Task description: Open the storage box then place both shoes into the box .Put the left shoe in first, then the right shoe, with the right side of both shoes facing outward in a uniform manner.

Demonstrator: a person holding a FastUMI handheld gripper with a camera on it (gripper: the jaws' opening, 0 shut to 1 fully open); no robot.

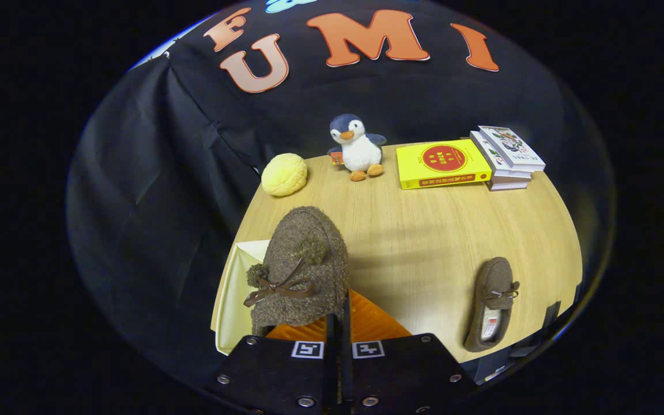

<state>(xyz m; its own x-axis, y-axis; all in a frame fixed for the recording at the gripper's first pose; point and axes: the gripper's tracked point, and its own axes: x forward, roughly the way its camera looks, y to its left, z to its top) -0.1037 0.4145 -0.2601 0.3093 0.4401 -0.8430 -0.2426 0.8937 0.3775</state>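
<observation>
The gripper (pixel 340 323) is pinching a fuzzy brown shoe (pixel 303 271) over the cream storage box (pixel 234 300); lowering it inside seemingly comes next, while the other shoe (pixel 493 302) is waiting on the table (pixel 424 230).

The single fisheye camera sits on the hand-held gripper (pixel 340 323) and looks forward along its two fingers, which stand pressed close together on the fuzzy brown shoe (pixel 300 271), very near the lens. The view looks down at a slant across the pale wooden bench (pixel 424 230). It faces the far edge, where the plush penguin (pixel 357 147) stands before the black cloth wall.
</observation>
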